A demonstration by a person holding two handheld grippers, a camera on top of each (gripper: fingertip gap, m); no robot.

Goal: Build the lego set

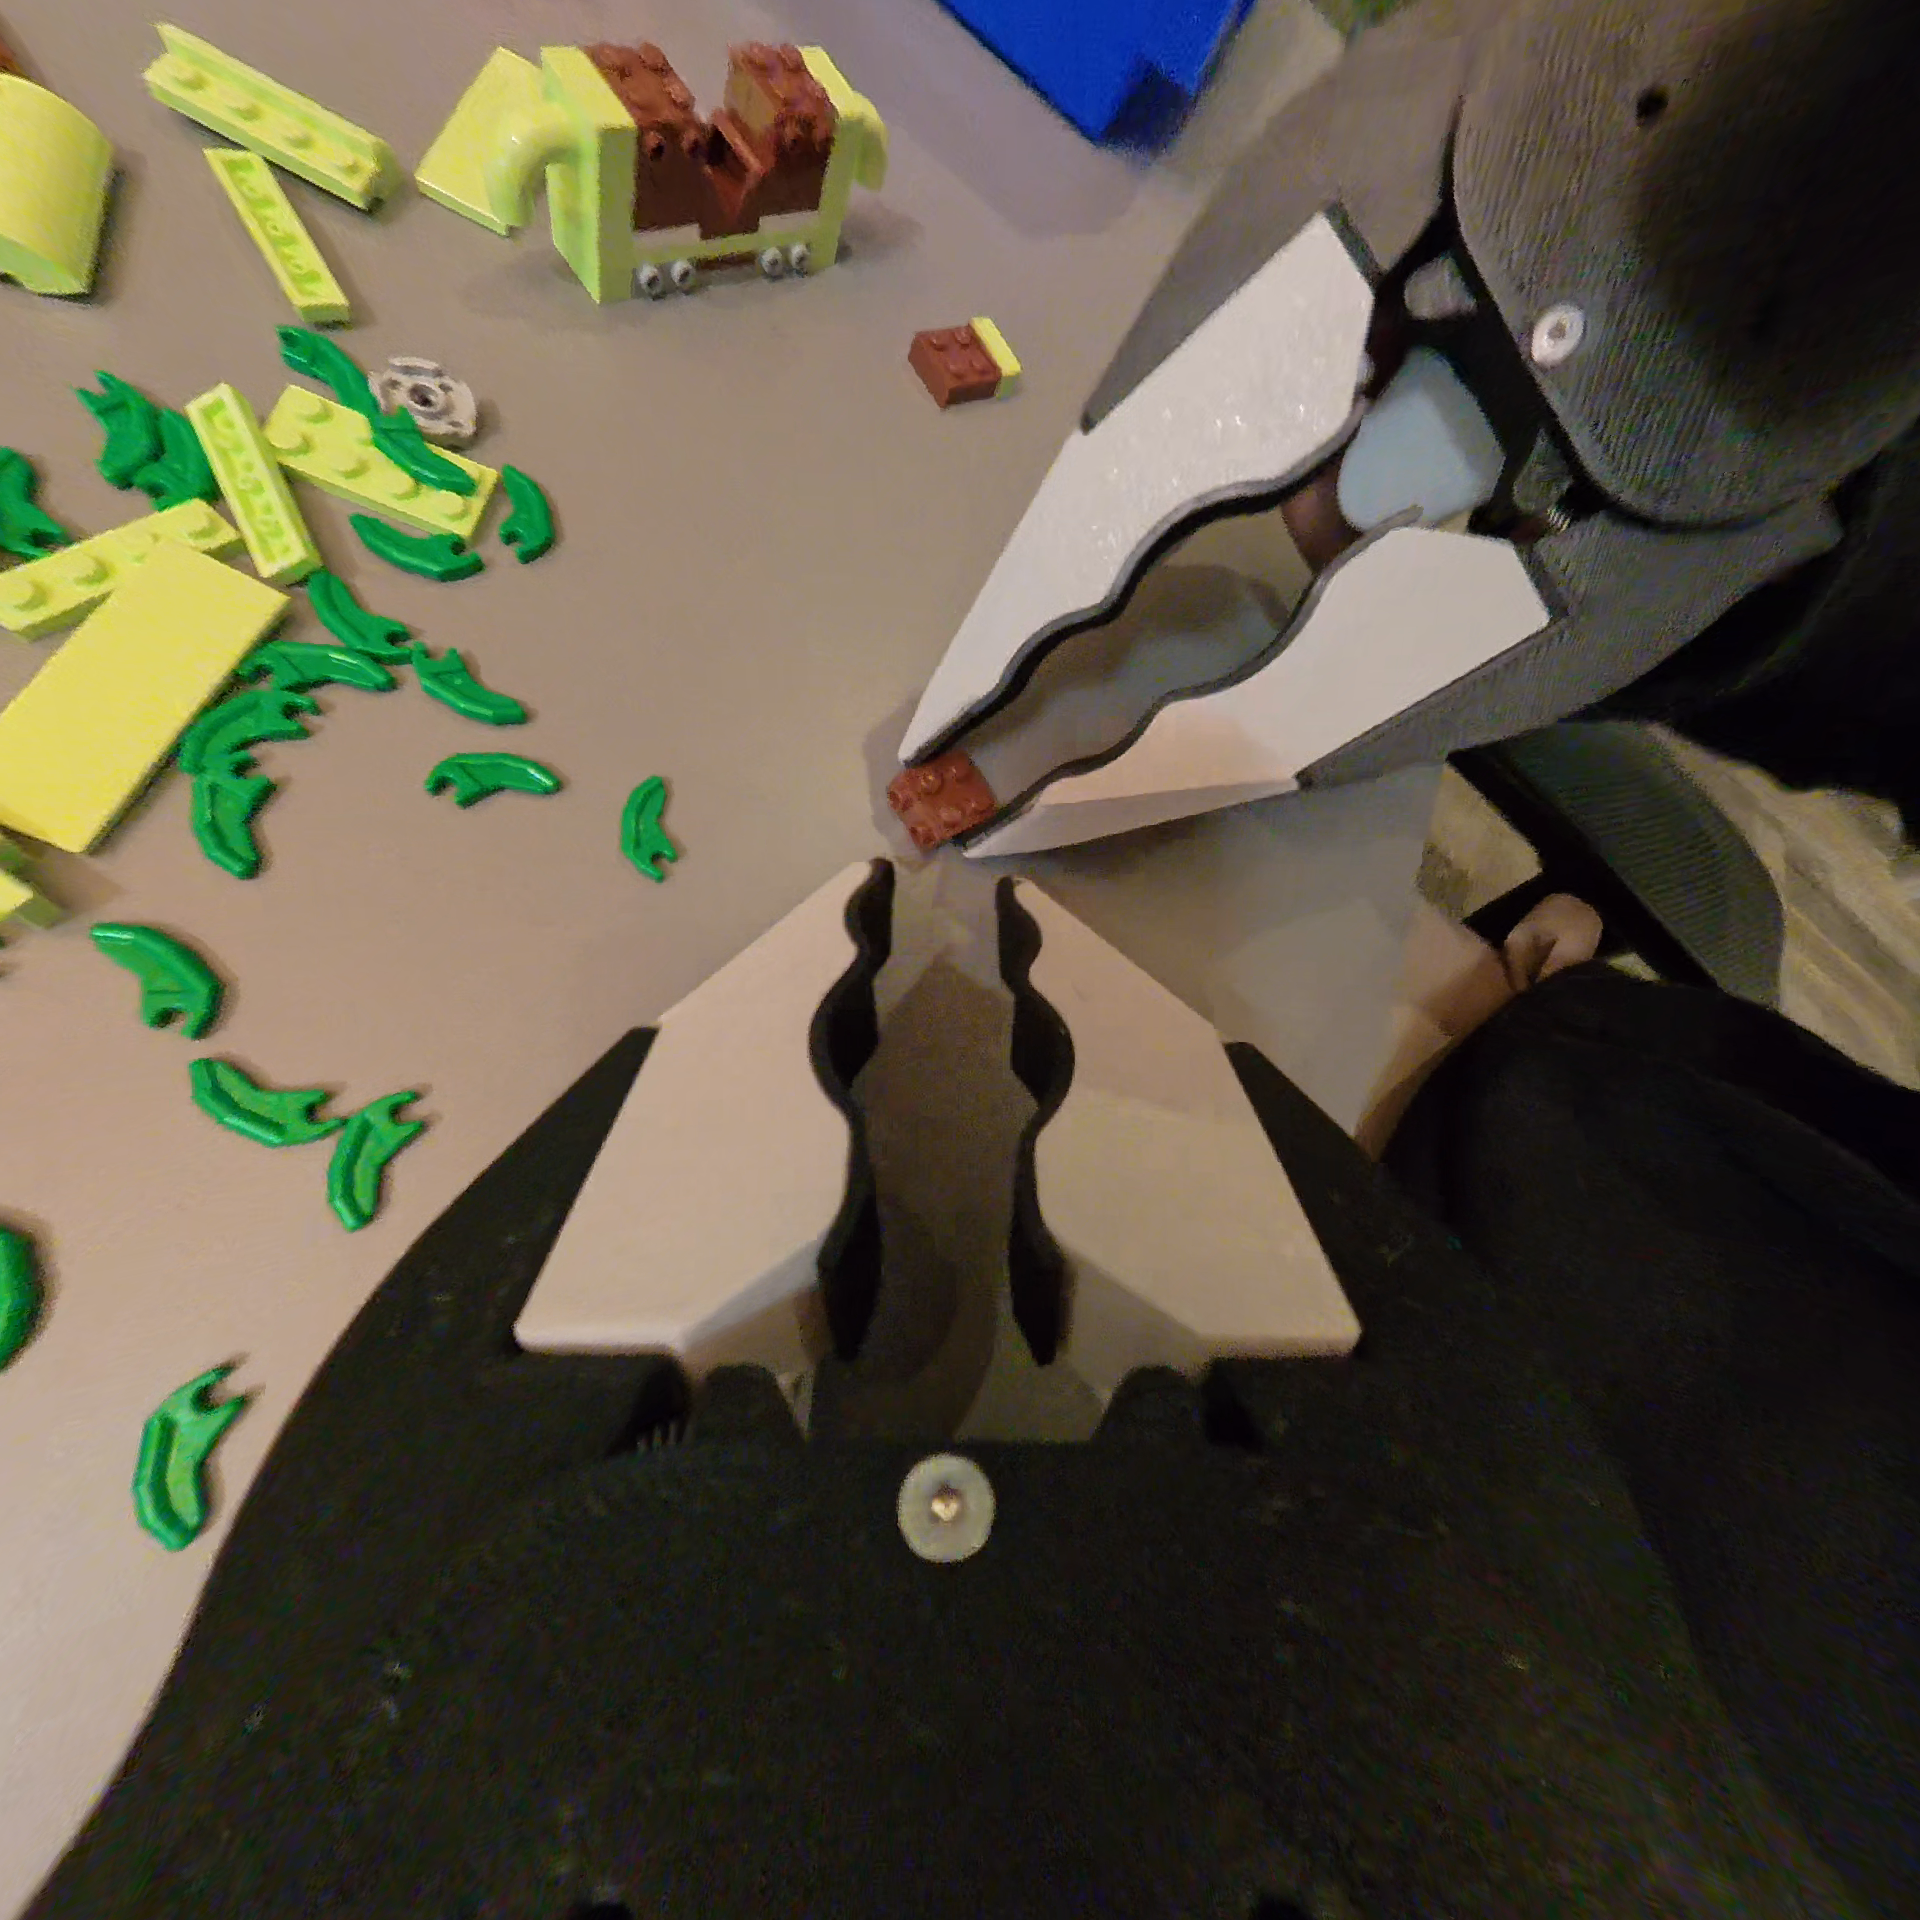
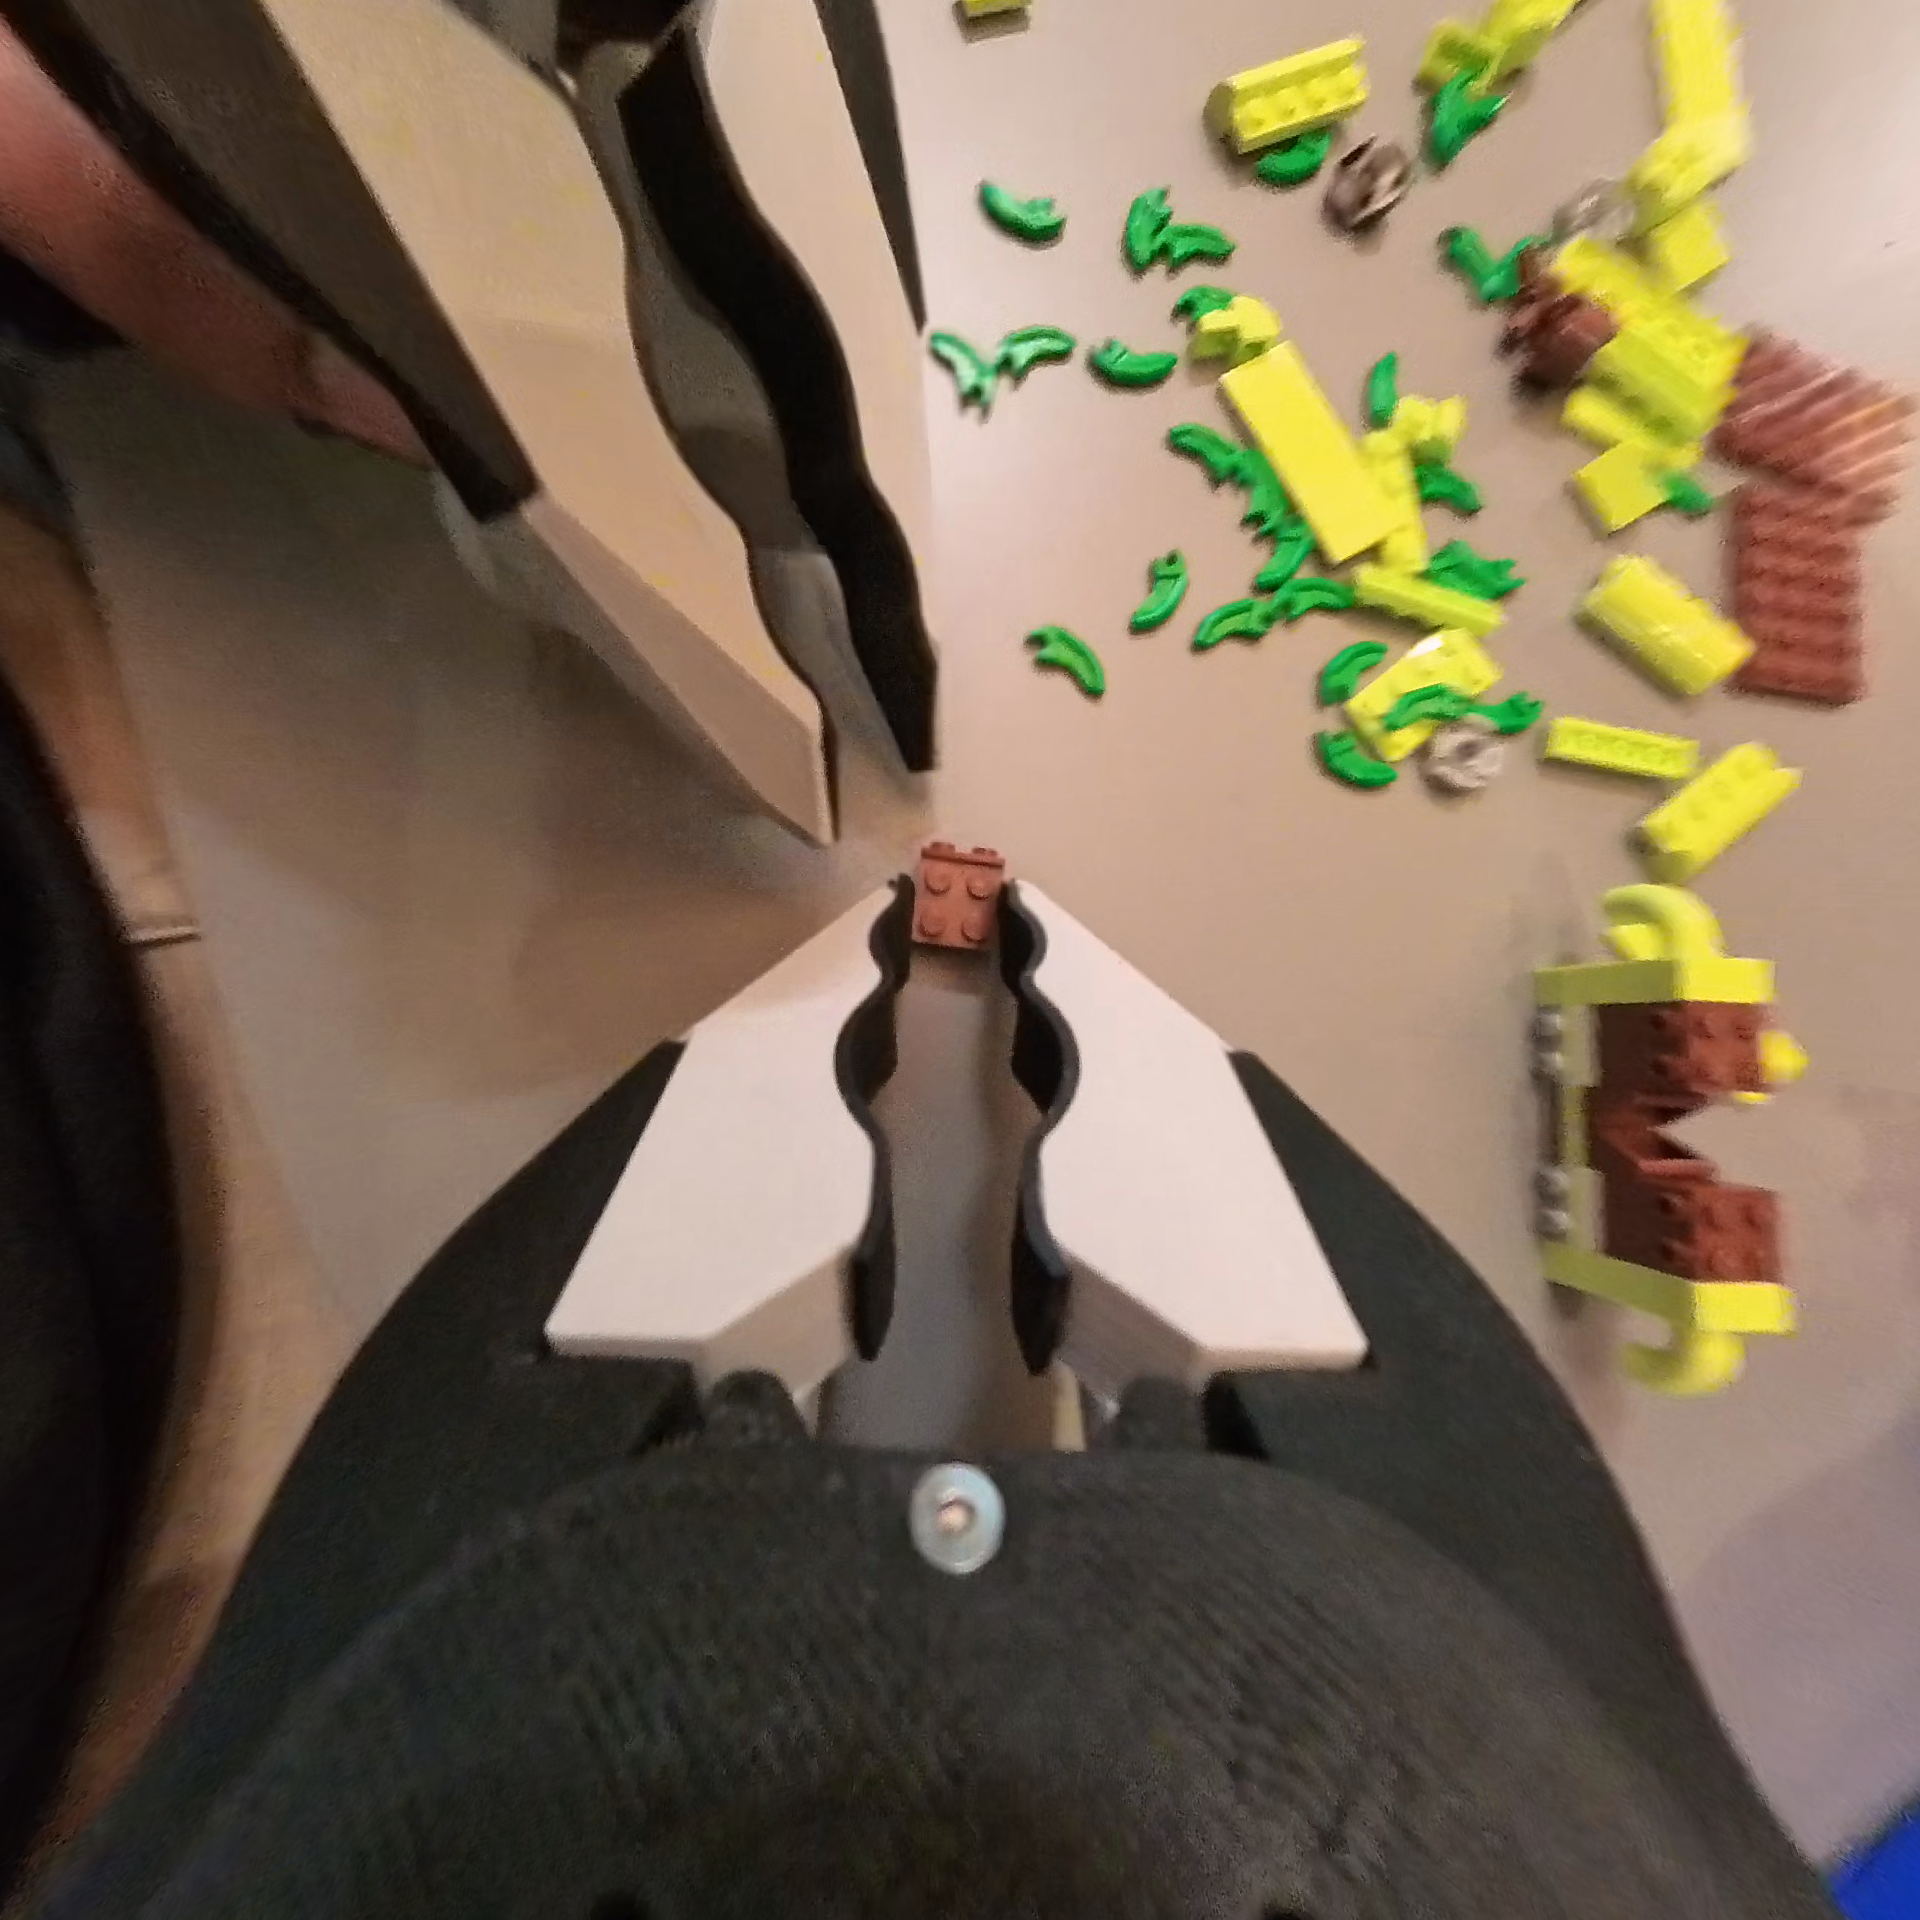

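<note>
Assembly is looking only partly done, going by the left wrist view: a lime-and-brown sub-build (image 1: 681,171) is standing on the grey tabletop (image 1: 727,582), while green leaf pieces (image 1: 488,774), lime plates (image 1: 270,114), a lime tile (image 1: 125,696), a grey round piece (image 1: 426,400) and a small brown-and-lime stack (image 1: 964,364) are lying loose around it, so most of the set is probably waiting to be joined. The left gripper (image 1: 940,883) is showing a narrow gap between its jaws with nothing in it, its tips hovering just beside the brown 2x2 brick (image 1: 940,800) that the right gripper (image 1: 951,805) is pinching at its tips. A blue box (image 1: 1091,52) is sitting at the table's far edge, and a chair (image 1: 1621,862) and pale floor are showing beyond the near edge. From the right wrist view, the right gripper (image 2: 958,914) is gripping the brown brick (image 2: 958,906) studs-up above the table (image 2: 1195,935), with the left gripper (image 2: 873,800) slightly parted just beside it, the sub-build (image 2: 1673,1143) lying off to the right, and brown plates (image 2: 1797,582) lying among the blurred scatter.
</note>
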